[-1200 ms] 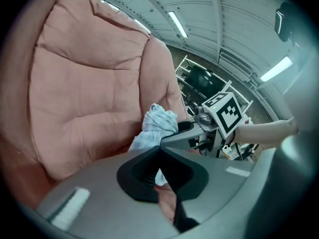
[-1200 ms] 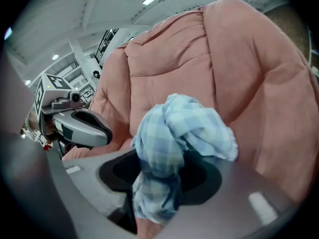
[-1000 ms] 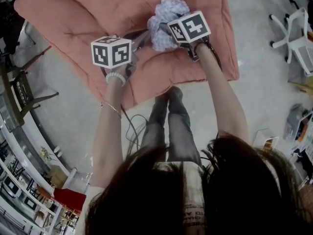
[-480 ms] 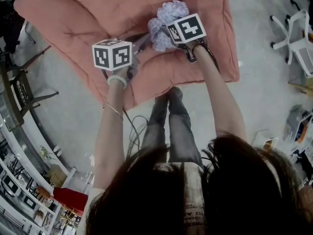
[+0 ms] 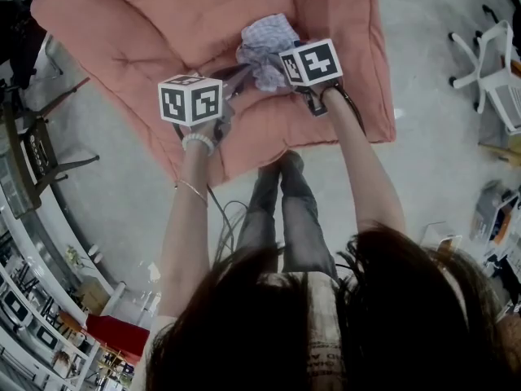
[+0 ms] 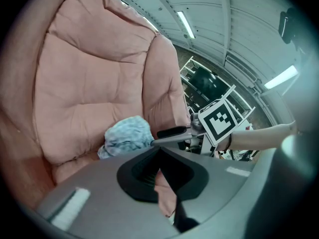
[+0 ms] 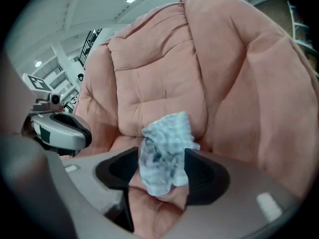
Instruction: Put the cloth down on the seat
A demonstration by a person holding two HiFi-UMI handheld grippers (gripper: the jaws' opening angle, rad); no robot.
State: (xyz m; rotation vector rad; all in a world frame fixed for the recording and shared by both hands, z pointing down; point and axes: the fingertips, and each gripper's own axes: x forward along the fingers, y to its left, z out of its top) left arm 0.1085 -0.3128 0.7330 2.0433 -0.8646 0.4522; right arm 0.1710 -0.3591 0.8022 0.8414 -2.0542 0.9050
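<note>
The crumpled pale blue checked cloth (image 5: 264, 46) lies on the pink cushioned seat (image 5: 146, 31), near the fold where seat and backrest meet. My right gripper (image 5: 278, 59) is at the cloth's near side. Its jaws have just been opening and stand wide, with the cloth (image 7: 164, 153) loose between them in the right gripper view (image 7: 159, 166). My left gripper (image 5: 234, 73) hovers just left of the cloth with nothing in it. In the left gripper view its jaws (image 6: 159, 153) meet at the tips, and the cloth (image 6: 124, 136) sits beyond them beside the right gripper's finger (image 6: 172, 132).
The person's legs (image 5: 281, 202) stand at the seat's front edge, with cables (image 5: 224, 218) on the grey floor beside them. A white office chair (image 5: 496, 51) is at the right, a dark metal frame (image 5: 32, 145) at the left, and boxes (image 5: 496, 210) at the right.
The cloth has gone from a raised bunch at the right gripper to a lower, flatter heap on the seat. The right gripper's cube has drawn back a little from it.
</note>
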